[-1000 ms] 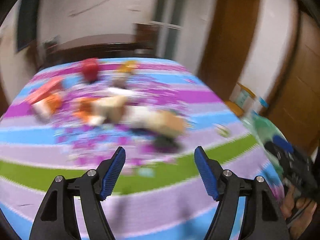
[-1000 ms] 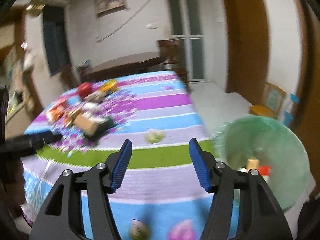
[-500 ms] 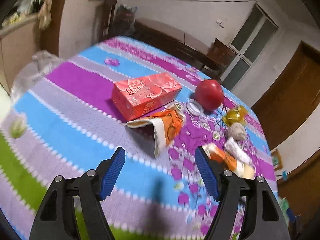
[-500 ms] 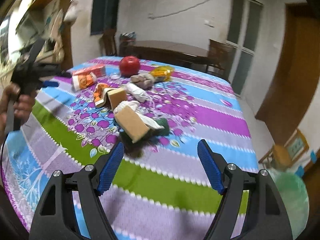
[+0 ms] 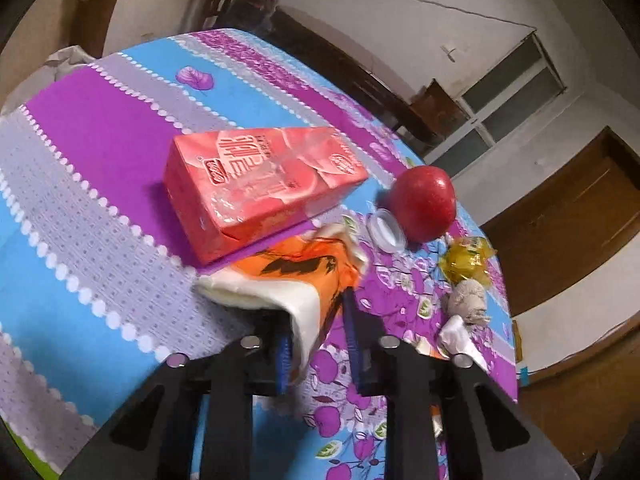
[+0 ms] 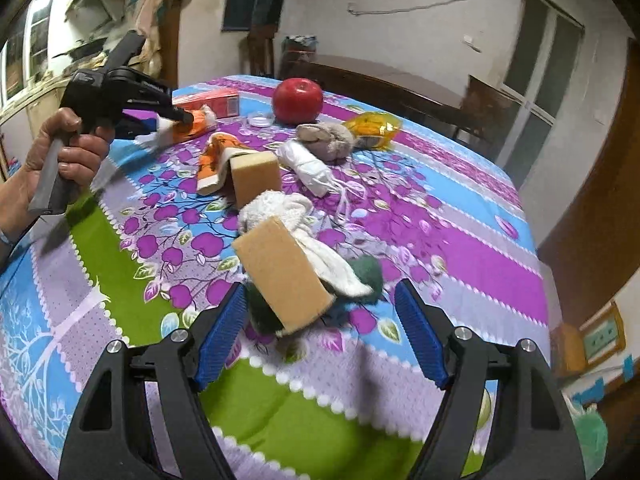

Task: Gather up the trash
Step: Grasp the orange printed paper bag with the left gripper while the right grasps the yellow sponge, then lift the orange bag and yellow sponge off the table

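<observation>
My left gripper (image 5: 316, 340) is shut on an orange and white wrapper (image 5: 296, 280) lying beside a red drink carton (image 5: 256, 180); it also shows in the right wrist view (image 6: 176, 120). My right gripper (image 6: 320, 332) is open, its fingers on either side of a tan sponge (image 6: 284, 276) with a dark green scouring pad (image 6: 366, 274) and a white cloth (image 6: 288, 212) behind it.
On the striped tablecloth (image 6: 460, 248) lie a red apple (image 6: 298, 100), a plastic lid (image 5: 386, 232), a yellow wrapper (image 6: 372, 128), a grey rag (image 6: 328, 140), a second sponge (image 6: 256, 176) and another orange wrapper (image 6: 216, 160). A green bin bag (image 6: 588, 436) sits off the table at lower right.
My left gripper moved up to the orange wrapper and shut on it. My right gripper moved in over the tan sponge, staying open.
</observation>
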{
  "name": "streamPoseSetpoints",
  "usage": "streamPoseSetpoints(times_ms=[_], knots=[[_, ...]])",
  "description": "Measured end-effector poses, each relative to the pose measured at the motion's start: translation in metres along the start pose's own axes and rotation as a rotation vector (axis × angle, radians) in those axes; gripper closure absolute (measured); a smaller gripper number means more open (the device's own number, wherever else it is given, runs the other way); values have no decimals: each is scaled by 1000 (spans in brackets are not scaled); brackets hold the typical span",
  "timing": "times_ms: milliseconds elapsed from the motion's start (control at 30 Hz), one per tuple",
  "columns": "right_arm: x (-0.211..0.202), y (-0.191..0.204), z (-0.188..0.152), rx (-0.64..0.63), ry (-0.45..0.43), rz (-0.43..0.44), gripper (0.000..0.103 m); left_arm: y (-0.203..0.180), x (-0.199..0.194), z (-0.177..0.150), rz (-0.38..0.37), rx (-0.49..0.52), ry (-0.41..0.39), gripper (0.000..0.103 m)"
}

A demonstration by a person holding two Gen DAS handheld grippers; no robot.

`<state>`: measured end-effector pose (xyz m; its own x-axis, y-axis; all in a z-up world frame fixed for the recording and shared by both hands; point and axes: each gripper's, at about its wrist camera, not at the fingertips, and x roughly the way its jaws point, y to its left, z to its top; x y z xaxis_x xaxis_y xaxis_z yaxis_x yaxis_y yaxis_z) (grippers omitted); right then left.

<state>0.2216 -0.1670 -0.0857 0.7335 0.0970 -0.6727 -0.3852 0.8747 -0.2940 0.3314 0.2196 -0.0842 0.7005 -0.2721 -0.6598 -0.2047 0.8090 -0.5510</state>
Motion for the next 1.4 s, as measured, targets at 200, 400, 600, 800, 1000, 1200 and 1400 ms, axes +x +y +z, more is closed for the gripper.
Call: streamPoseSetpoints(times_ms=[200, 400, 600, 800, 1000, 1200, 1400], knots=[[-17, 3, -9, 27, -28, 25, 73, -15, -37, -13, 19, 40, -44, 97], [-58, -7, -24, 193, -95, 124, 74, -28, -87, -52, 38, 138, -88, 97], [-90, -29, -29, 421, -158, 360, 74, -29, -103, -90, 70, 200, -56, 97], [-109, -55, -23, 643, -281, 676, 73, -34, -106, -110, 64, 229, -33, 97], [-108, -63, -14, 699, -302, 689, 73, -46, -107, -118, 60, 275, -38, 97], [-114, -43, 2, 537, -270, 288, 74, -47, -103, -119, 52, 275, -22, 97], [-86, -60, -6, 691, -220, 597, 71, -47, -98, -120, 42, 275, -9, 97]])
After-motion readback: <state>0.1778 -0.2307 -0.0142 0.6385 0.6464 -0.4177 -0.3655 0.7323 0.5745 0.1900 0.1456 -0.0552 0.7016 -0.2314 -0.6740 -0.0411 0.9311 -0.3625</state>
